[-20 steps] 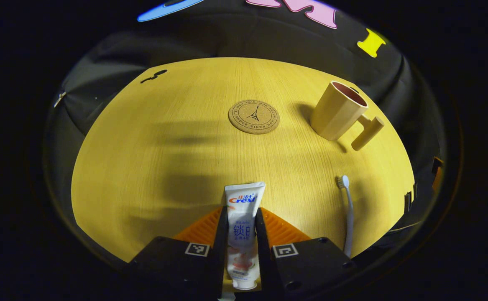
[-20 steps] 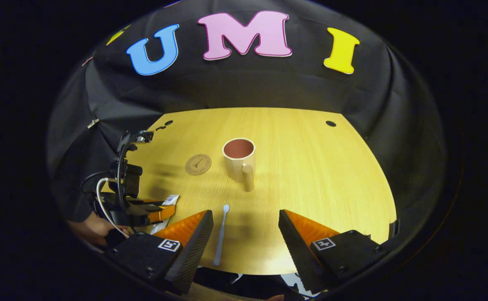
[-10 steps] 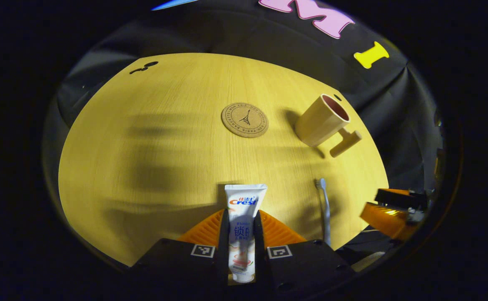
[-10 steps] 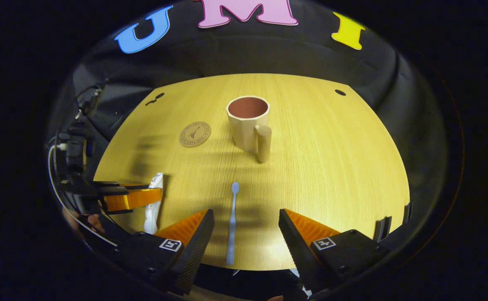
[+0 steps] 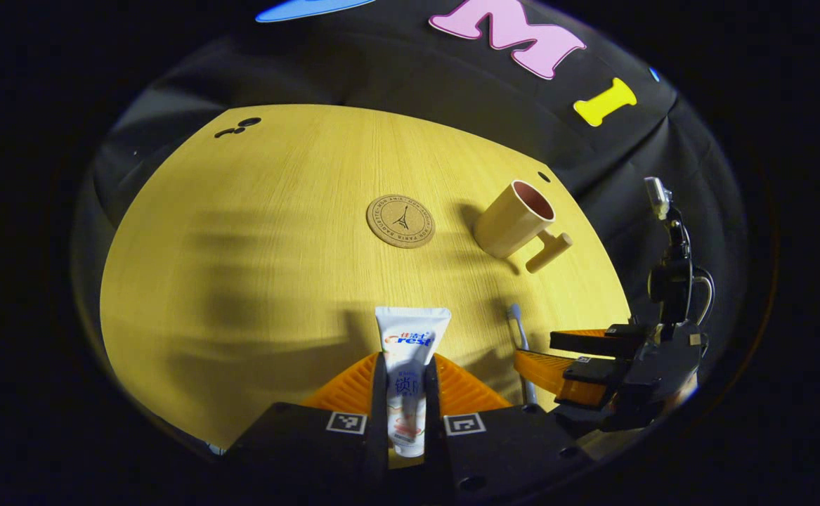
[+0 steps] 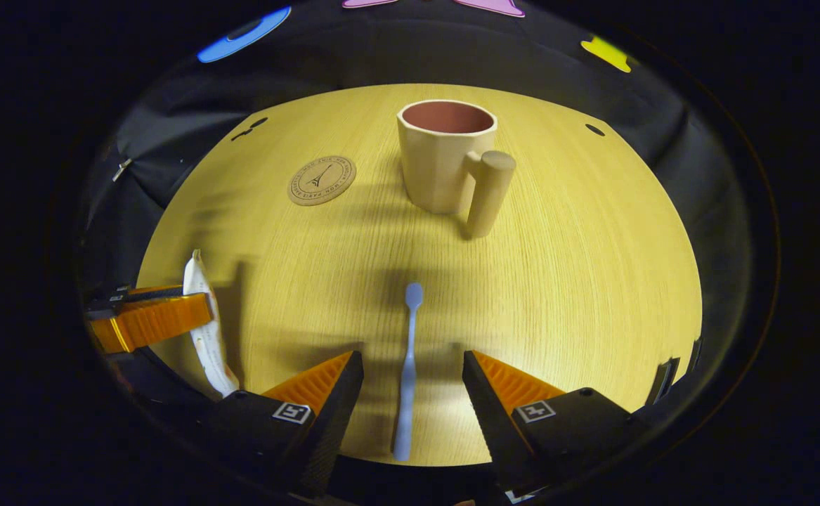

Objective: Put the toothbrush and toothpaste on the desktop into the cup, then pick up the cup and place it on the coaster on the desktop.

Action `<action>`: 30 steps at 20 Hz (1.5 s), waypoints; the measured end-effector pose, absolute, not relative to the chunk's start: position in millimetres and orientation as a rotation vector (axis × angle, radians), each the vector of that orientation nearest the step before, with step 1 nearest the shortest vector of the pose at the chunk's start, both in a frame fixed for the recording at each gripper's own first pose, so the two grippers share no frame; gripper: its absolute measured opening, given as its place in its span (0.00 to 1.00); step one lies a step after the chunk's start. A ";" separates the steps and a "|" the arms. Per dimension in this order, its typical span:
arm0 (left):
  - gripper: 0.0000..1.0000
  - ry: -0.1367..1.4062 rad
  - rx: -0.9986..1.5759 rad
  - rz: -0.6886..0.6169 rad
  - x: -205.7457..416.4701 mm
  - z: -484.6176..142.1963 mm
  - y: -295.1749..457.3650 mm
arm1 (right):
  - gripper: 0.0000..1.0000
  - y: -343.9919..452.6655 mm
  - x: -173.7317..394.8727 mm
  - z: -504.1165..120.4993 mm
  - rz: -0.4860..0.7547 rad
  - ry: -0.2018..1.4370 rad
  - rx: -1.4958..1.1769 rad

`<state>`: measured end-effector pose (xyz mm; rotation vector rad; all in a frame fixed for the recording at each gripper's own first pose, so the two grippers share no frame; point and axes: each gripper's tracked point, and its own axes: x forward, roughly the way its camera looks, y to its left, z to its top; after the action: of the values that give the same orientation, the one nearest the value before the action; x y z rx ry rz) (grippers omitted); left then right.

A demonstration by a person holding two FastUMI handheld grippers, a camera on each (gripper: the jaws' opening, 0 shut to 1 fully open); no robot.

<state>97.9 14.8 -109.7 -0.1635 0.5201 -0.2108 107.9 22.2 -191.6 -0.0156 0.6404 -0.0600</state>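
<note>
Left gripper [image 5: 405, 393] clamped on white printed toothpaste tube [image 5: 410, 351], bottom centre; right gripper [image 6: 410, 383] open astride pale blue plastic toothbrush [image 6: 407, 365] on yellow wooden desktop [image 6: 578, 281]; beige handled cup [image 6: 448, 158], round cork coaster [image 6: 321, 180], upper frame, apart

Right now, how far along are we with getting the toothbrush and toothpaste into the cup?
Nothing is in the cup yet; it stands empty beside the coaster. In hand: the left gripper is shut on the toothpaste. The right gripper is open, its fingers either side of the toothbrush lying on the desktop. Left: both items into the cup, then the cup onto the coaster.
</note>
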 end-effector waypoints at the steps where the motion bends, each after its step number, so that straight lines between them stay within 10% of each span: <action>1: 0.24 0.516 -0.176 -0.226 98.4 -108.4 14.1 | 0.89 22.6 108.6 -193.7 -0.060 0.648 -0.023; 16: 0.16 0.483 -0.182 -0.250 89.1 -101.1 13.0 | 0.60 15.7 118.0 -208.2 -0.089 0.693 -0.023; 20: 0.17 0.457 -0.214 -0.245 85.6 -90.8 14.4 | 0.08 14.1 118.2 -207.1 -0.104 0.720 0.004; 30: 0.16 0.396 -0.231 -0.238 81.7 -73.7 15.3 | 0.08 23.3 107.4 -180.3 0.085 0.568 0.158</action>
<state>81.7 15.3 -73.7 -0.2308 0.3960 -0.2380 107.4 23.3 -180.3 0.1580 0.5681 0.0855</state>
